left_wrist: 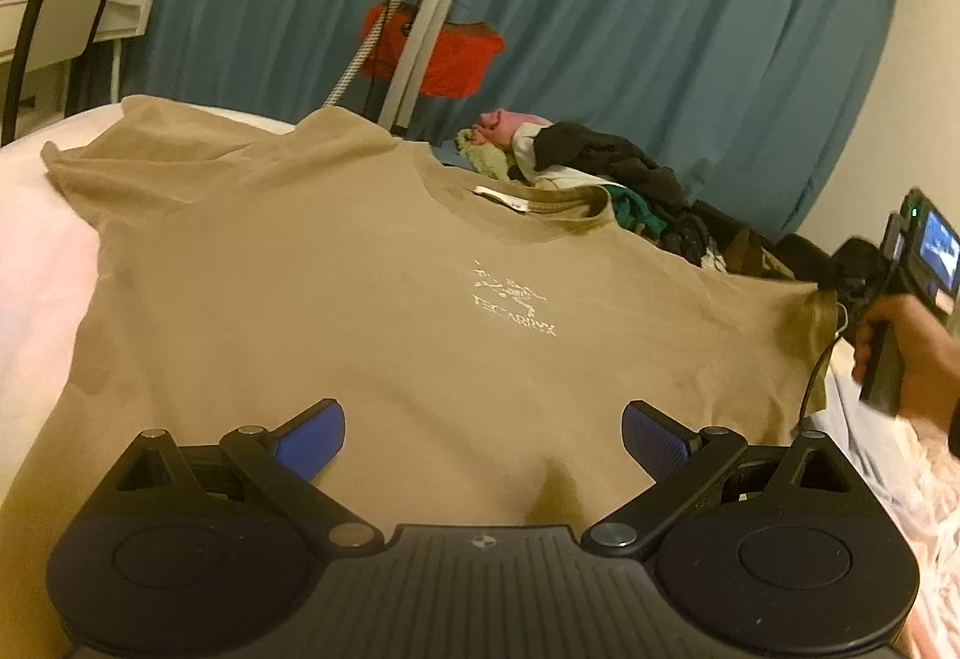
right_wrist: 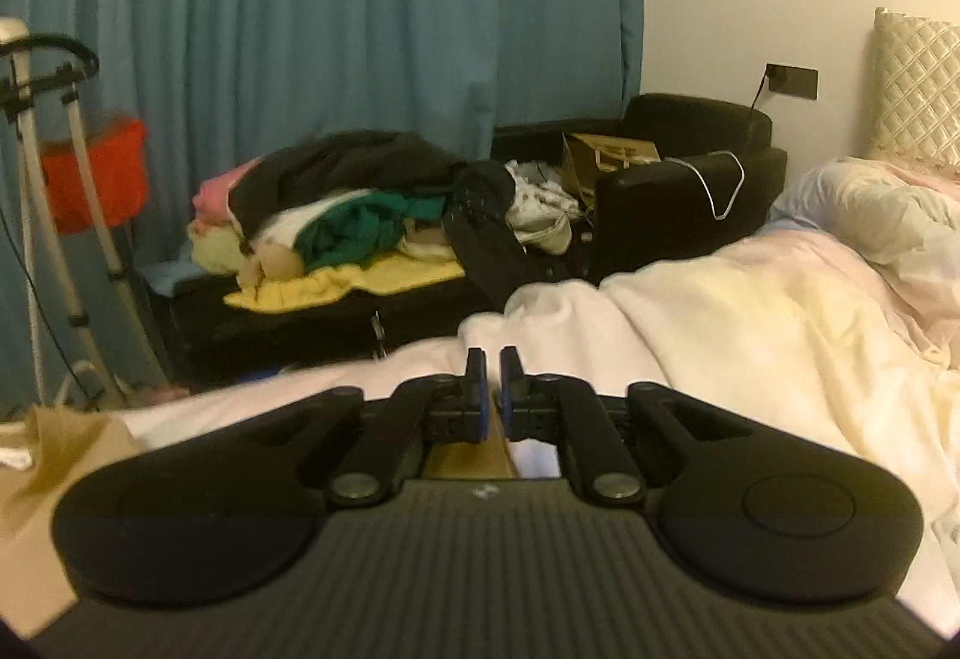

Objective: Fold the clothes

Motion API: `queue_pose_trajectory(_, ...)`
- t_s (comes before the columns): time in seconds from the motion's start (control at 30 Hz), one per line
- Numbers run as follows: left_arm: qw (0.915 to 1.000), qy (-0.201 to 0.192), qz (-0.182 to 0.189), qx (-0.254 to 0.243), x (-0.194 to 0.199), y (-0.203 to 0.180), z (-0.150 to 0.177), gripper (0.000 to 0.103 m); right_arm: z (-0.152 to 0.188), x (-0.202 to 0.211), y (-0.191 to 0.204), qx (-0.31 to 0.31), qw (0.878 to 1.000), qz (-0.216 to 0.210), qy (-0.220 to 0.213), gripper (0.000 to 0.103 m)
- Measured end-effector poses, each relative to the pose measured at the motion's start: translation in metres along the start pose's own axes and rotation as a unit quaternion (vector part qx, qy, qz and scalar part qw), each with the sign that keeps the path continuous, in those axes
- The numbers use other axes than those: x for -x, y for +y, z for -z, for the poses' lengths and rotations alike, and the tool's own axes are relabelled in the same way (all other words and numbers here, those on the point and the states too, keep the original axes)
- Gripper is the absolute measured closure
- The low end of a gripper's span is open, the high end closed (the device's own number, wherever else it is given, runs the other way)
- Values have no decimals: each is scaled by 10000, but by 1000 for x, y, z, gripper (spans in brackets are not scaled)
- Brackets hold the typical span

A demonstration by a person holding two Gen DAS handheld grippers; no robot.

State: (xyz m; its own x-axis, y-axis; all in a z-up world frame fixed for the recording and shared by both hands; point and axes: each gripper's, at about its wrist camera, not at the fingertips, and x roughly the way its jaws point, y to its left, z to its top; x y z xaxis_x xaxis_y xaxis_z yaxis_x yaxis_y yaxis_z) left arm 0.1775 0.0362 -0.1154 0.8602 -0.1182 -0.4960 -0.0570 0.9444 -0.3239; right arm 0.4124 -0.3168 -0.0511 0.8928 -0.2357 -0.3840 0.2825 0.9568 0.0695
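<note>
On the bed (left_wrist: 42,251) we have the tan T-shirt (left_wrist: 372,287) spread flat, print up. Our left gripper (left_wrist: 483,434) hovers agape above its hem; our right gripper (right_wrist: 493,389) pinches the sleeve edge. Uneven pulling could bunch the fabric.

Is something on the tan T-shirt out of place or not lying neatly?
Yes. The white neck label of the tan T-shirt sticks out over the collar instead of lying inside, and the far left sleeve is bunched, not flat on the bed.
</note>
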Motion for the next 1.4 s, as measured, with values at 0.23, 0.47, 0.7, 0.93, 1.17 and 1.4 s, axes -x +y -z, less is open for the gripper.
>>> queue_pose_trajectory(0.23, 9995, 8, 47, -300, -1, -8, 5, 3, 19, 67, -12, -66, 9981, -539, 276, 13)
queue_pose_trajectory(0.47, 9980, 51, 251, -578, 18, -20, 11, 4, 64, 217, -40, -421, 9852, -1434, 841, 13)
queue_pose_trajectory(0.7, 9926, 736, 860, -435, 43, -32, 14, 12, 105, 327, -68, -632, 9737, -1915, 1058, 13)
queue_pose_trajectory(0.93, 9691, 1542, 1889, -371, 81, -49, 42, 36, 121, 354, -84, -1007, 9673, -2041, 1118, 13)
queue_pose_trajectory(1.17, 9370, 2565, 2367, -114, 81, -70, 97, 53, 122, 349, -102, -1400, 9629, -2020, 1117, 13)
queue_pose_trajectory(1.4, 9357, 2708, 2181, -598, 79, -82, 117, 53, 123, 347, -112, -1591, 9584, -2069, 1155, 13)
